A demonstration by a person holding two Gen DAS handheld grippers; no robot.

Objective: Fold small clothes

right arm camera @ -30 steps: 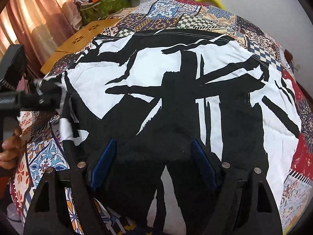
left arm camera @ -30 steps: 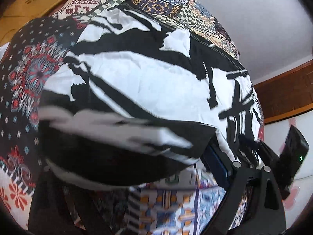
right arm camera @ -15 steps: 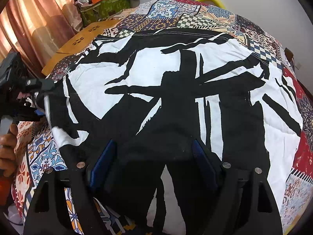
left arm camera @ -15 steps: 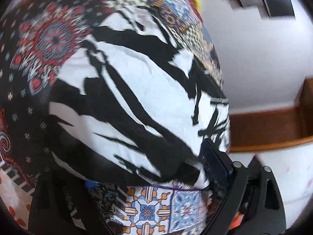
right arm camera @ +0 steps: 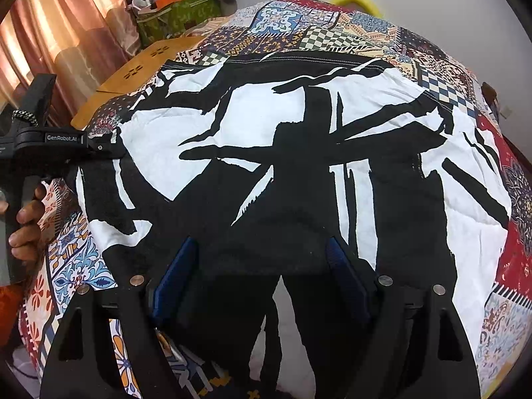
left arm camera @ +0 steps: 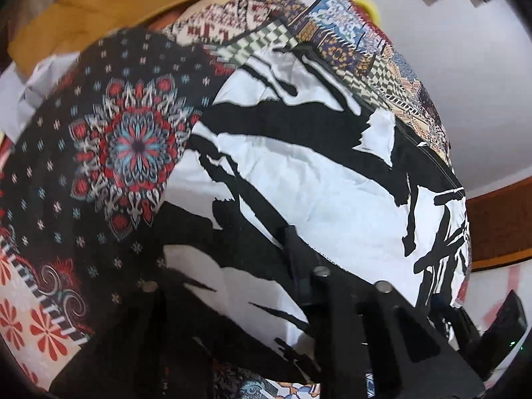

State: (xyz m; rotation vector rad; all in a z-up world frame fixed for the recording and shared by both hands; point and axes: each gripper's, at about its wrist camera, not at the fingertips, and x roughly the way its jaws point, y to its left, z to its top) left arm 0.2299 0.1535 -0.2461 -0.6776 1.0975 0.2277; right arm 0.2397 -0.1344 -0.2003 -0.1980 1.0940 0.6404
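My right gripper (right arm camera: 259,279) stands wide over the near hem of the black-and-white printed cotton garment (right arm camera: 299,153) spread on the patchwork quilt (right arm camera: 512,326), holding nothing; my left gripper (right arm camera: 109,148) is closing on its side edge; a thin pinch could slip and skew the fold

So the garment (right arm camera: 299,173) is a black-and-white piece with big jagged brush-stroke shapes, black slashes over white, plus white stitching running along its far hem. It's lying spread mostly flat across a patchwork-print bedspread, taking up nearly the whole width. The near edge is going mostly solid black and looks split into two hanging parts there, can't say for sure what kind of clothing it is. Its left edge (left arm camera: 212,306) is bunching and lifting a bit, and the surface is looking lightly creased
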